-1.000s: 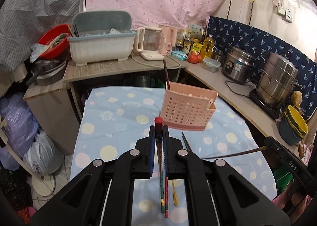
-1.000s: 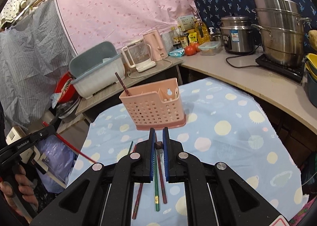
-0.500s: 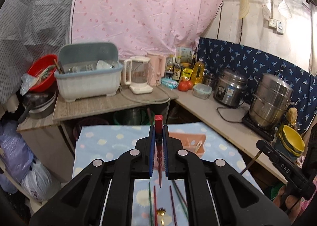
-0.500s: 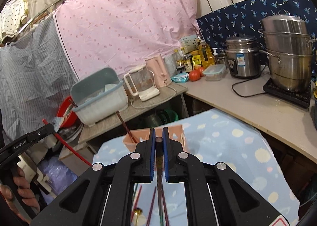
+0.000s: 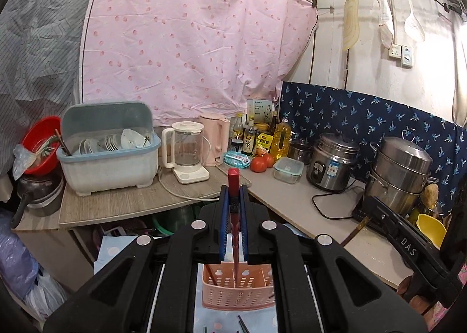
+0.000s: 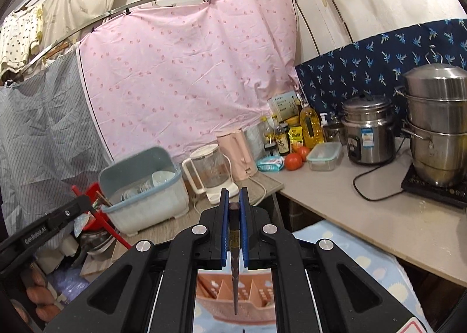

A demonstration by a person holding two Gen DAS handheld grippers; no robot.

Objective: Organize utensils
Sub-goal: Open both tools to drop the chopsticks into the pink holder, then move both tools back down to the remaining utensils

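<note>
my left gripper (image 5: 233, 210), centre of its frame, is clamped on a red chopstick (image 5: 233, 184) held near its blunt top end, the shaft running down between the blue pads toward the pink utensil caddy (image 5: 238, 289) at the lower centre; my right gripper (image 6: 234, 213) is likewise closed on a dark patterned chopstick (image 6: 234, 251), its tapered tip hanging over the same caddy (image 6: 236, 295) at the bottom of that frame. judged handling: both sticks are light, stiff and slender, with a smooth lacquered look that could let them swivel or slip in a narrow pinch, so a hold close to the thick end, square across the pads, seems best for dropping them tip-first into a compartment. one brown stick already leans in the caddy's left compartment, and a few loose sticks lie on the spotted cloth (image 6: 364, 263) at the lower edge of the left view. legible writing: "das" on the black tool body at the lower right of the left view, "genrobot.ai" on the one at the lower left of the right view; labels on the bottles (image 5: 281, 140) are too small to read
</note>
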